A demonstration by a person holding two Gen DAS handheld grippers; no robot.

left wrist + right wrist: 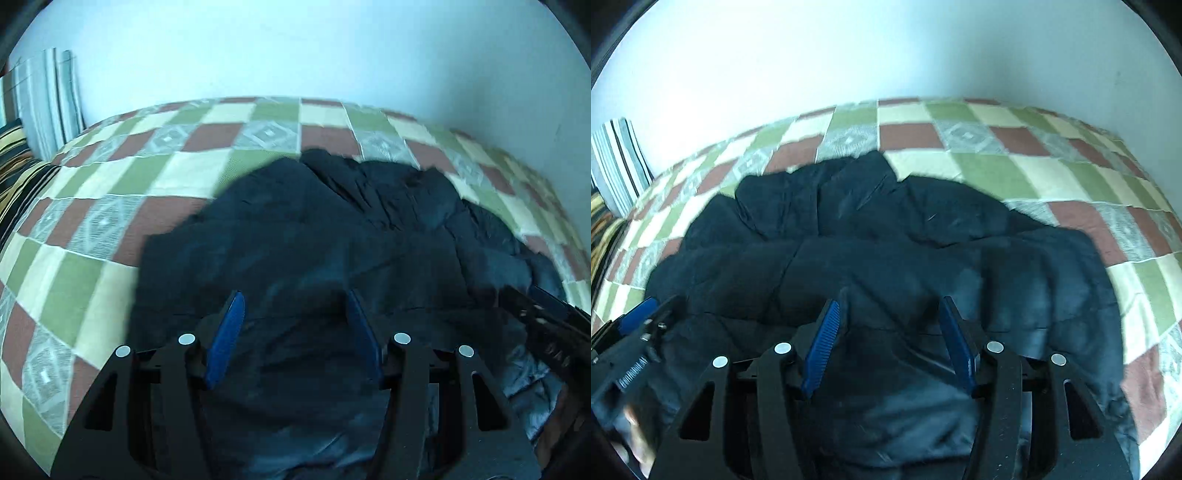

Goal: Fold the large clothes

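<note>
A bulky dark navy quilted jacket [871,251] lies bunched on the bed's checked green, cream and brick-red quilt [997,173], spread wide enough to give both hands room for folding. Above its near edge hovers the right claw [888,314], blue pads apart with nothing pinched between them. The left claw [295,306] hovers alongside, likewise parted and empty, suggesting a fresh grip comes next.

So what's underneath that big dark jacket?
The dark jacket lies on a bed cover checked in green, cream and brown, which shows all round it. Whatever sits directly beneath the jacket is hidden.
</note>
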